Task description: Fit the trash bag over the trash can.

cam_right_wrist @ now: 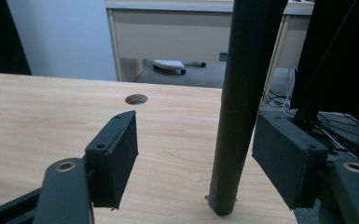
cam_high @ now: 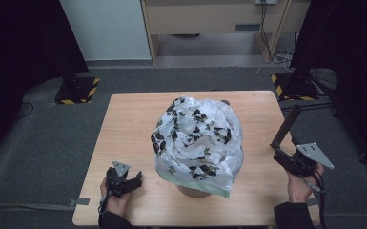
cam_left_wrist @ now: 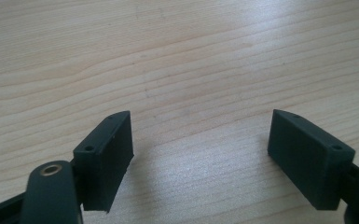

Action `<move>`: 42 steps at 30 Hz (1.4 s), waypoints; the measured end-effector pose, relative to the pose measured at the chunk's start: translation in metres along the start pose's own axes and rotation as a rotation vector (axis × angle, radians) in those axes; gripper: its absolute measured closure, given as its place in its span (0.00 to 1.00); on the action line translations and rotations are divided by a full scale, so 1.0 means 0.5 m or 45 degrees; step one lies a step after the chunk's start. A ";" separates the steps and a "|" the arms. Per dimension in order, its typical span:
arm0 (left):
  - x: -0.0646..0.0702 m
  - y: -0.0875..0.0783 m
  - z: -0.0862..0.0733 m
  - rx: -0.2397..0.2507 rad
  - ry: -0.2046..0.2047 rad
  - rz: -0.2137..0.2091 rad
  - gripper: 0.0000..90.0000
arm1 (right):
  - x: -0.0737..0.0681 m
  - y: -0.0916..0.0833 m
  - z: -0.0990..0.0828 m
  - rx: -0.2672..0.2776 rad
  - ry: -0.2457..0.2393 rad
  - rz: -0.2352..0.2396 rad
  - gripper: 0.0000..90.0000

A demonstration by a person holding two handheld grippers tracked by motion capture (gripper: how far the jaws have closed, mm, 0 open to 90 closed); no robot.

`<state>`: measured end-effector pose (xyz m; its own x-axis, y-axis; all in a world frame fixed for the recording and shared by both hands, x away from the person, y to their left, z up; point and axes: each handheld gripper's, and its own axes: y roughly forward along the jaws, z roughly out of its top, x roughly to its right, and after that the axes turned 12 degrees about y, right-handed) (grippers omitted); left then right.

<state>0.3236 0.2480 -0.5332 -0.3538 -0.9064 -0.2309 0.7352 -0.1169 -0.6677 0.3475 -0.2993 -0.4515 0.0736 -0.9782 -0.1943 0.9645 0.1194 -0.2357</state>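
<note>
1. Landmark: a round container (cam_high: 194,190) stands near the middle of the wooden table (cam_high: 124,124), shrouded by a white plastic bag (cam_high: 198,140) printed with dark leaf shapes. All places below are given relative to this bag.

2. The bag is draped over the container's top and hangs down its sides; a strip of the container's tan base shows beneath the near hem. It looks like a liner pulled over the rim, though whether it is seated evenly cannot be told.

3. The left gripper (cam_high: 134,182) lies low over the table, near-left of the bag and apart from it. In its own view the jaws stand wide over bare wood, nothing between them. Judgement: it is parked clear, ready to reach the bag's hem.

4. The right gripper (cam_high: 282,150) is to the right of the bag, well apart, at the table's right edge. A dark grey rod (cam_right_wrist: 240,102), possibly a rolled tube, rises between its jaws, leaning up and away from the hand.

5. In the right gripper view the rod sits close against the right-hand jaw, while the left-hand jaw stands off with a clear gap. The grip is therefore not closed; the rod seems propped, its lower end at the table surface.

6. Risk, as judged: unclamped, the rod could tip off the edge.
</note>
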 end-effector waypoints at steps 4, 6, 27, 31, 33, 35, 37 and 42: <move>-0.002 0.001 0.000 -0.004 -0.016 -0.006 0.22 | 0.005 0.015 0.008 0.023 -0.008 -0.035 0.36; -0.003 0.002 0.000 -0.004 -0.018 -0.007 0.22 | 0.012 0.024 0.014 0.029 -0.008 -0.060 0.36; -0.014 0.005 -0.002 -0.020 -0.070 -0.053 0.20 | 0.032 0.095 0.069 0.043 0.032 -0.094 0.61; -0.014 0.005 -0.002 -0.020 -0.070 -0.053 0.20 | 0.028 0.099 0.076 0.036 0.034 -0.110 0.67; -0.014 0.005 -0.002 -0.020 -0.071 -0.054 0.20 | 0.024 0.100 0.077 0.035 0.024 -0.130 0.69; -0.014 0.005 -0.002 -0.020 -0.072 -0.054 0.20 | 0.021 0.100 0.079 0.026 0.018 -0.146 0.69; -0.014 0.005 -0.002 -0.020 -0.073 -0.055 0.20 | 0.018 0.099 0.083 0.010 0.012 -0.157 0.69; -0.014 0.005 -0.002 -0.020 -0.073 -0.055 0.20 | 0.013 0.093 0.082 0.000 -0.030 -0.139 0.70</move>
<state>0.3276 0.2546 -0.5339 -0.3508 -0.9225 -0.1611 0.7104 -0.1501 -0.6876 0.4034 -0.3071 -0.4248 -0.0257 -0.9891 -0.1448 0.9670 0.0121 -0.2544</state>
